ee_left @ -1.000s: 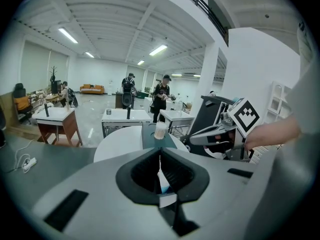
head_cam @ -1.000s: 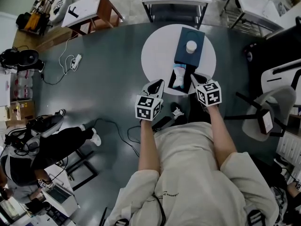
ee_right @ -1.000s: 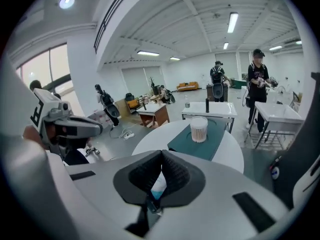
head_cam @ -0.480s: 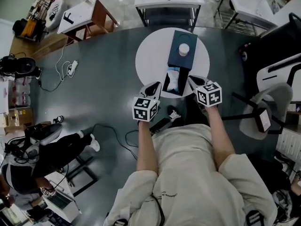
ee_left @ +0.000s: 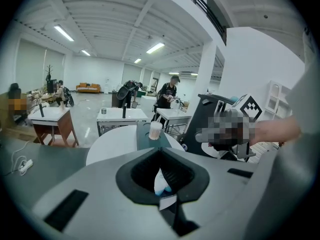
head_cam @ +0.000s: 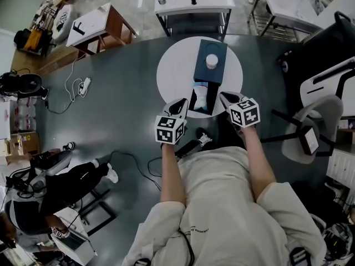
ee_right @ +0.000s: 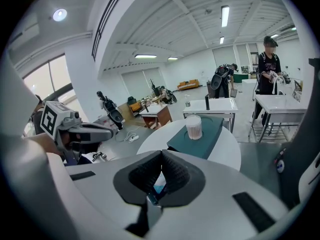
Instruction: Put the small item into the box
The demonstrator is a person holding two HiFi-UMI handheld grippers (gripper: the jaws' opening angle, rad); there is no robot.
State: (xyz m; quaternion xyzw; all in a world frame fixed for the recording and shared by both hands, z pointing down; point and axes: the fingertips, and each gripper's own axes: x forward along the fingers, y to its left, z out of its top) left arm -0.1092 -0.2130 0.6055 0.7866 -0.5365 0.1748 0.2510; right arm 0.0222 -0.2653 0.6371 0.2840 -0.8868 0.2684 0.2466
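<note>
On table (head_cam: 172,73) | packet (head_cam: 201,97) lies lengthwise in box (head_cam: 215,49) | left gripper (head_cam: 181,102), right gripper (head_cam: 224,97): jaws pressed together

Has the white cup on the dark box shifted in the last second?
No. The white cup sits at the same spot on the dark box, on the round table; only the camera shifted.

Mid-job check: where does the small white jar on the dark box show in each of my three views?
Head view: white jar upper centre, on the far half of the dark box.
Left gripper view: white jar near centre, just above the jaws.
Right gripper view: white jar right of centre, above the jaws.
Shared landmark: round white table under the box.
</note>
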